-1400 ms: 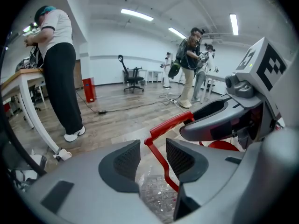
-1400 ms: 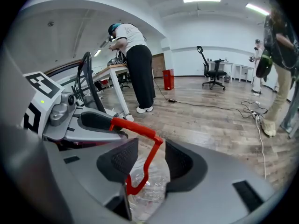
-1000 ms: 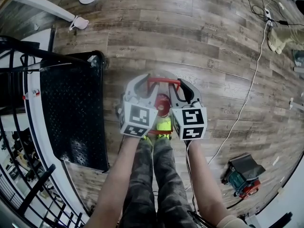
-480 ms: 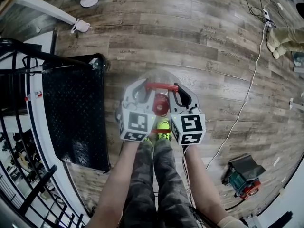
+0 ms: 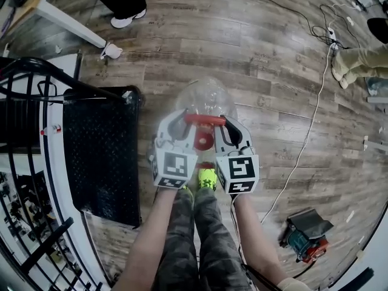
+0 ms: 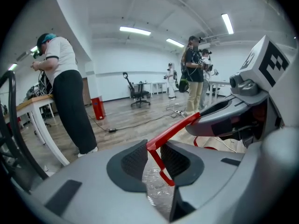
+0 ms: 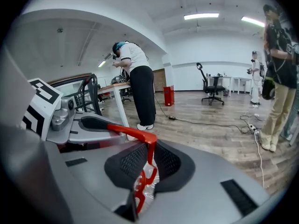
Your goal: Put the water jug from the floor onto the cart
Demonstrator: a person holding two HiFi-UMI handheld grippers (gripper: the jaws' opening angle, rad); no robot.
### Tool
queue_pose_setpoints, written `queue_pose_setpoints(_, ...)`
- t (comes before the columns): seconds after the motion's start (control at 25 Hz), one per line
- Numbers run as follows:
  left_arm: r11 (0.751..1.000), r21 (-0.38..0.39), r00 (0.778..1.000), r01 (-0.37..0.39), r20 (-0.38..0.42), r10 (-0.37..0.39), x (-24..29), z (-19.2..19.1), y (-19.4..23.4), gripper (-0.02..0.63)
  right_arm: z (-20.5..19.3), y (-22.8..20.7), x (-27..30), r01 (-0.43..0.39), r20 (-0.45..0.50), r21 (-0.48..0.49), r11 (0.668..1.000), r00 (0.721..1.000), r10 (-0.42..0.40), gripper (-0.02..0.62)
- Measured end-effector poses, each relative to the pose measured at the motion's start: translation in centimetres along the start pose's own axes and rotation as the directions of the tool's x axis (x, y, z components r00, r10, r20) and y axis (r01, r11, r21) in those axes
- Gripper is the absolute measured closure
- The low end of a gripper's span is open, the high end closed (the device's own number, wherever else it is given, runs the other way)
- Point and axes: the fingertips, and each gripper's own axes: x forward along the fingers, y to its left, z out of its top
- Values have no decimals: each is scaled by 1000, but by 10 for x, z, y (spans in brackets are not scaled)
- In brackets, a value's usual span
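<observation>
Water jug [image 5: 205, 99] of clear, rounded plastic hangs neck-up between the person's two grippers. Its long axis runs roughly vertical, so the head view sees it almost end-on, the red cap [image 5: 204, 139] facing the camera. Whether its base is clear of the planks cannot be told from above.

A red handle [image 5: 204, 119], a flat plastic bar with a strut dropping from each end, crosses above the neck. The left gripper [image 5: 185, 117] has its ribbed black pads closed on the bar's left strut [image 6: 159, 160], and the right gripper [image 5: 225, 122] pinches the right strut [image 7: 148, 153]. Both pairs of jaws have just been closing, the right pair to a narrower gap.

Below lies a floor [image 5: 260, 59] of grey-brown wood-look planks, with a white cable [image 5: 309, 132] trailing across it. The cart [image 5: 100, 156], a black deck of raised tread plate with a black tubular push bar, stands just left of the jug. A white table leg [image 5: 66, 23] and a bystander's white shoe [image 5: 124, 22] lie beyond. The gripper views show white walls and ceiling strip lights [image 6: 134, 31].
</observation>
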Motion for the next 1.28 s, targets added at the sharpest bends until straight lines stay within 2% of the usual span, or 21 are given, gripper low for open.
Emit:
queue_pose_setpoints(0.24, 998, 39, 996, -48, 78, 44, -27, 83, 21, 514, 82, -1, -27, -7, 89, -14, 1000, 996, 8, 551)
queue_pose_setpoints(0.56, 993, 52, 985, -102, 143, 94, -75, 166, 38, 515, 170, 14, -68, -27, 179, -17, 999, 983, 29, 558)
queue_pose_setpoints(0.8, 986, 59, 975, -153, 171, 141, -125, 213, 35, 518, 215, 33, -117, -62, 237, -38, 997, 969, 69, 560)
queue_pose_setpoints(1.28, 968, 30, 952, -250, 189, 240, -217, 281, 12, 522, 276, 63, -207, -121, 279, -77, 990, 950, 138, 561)
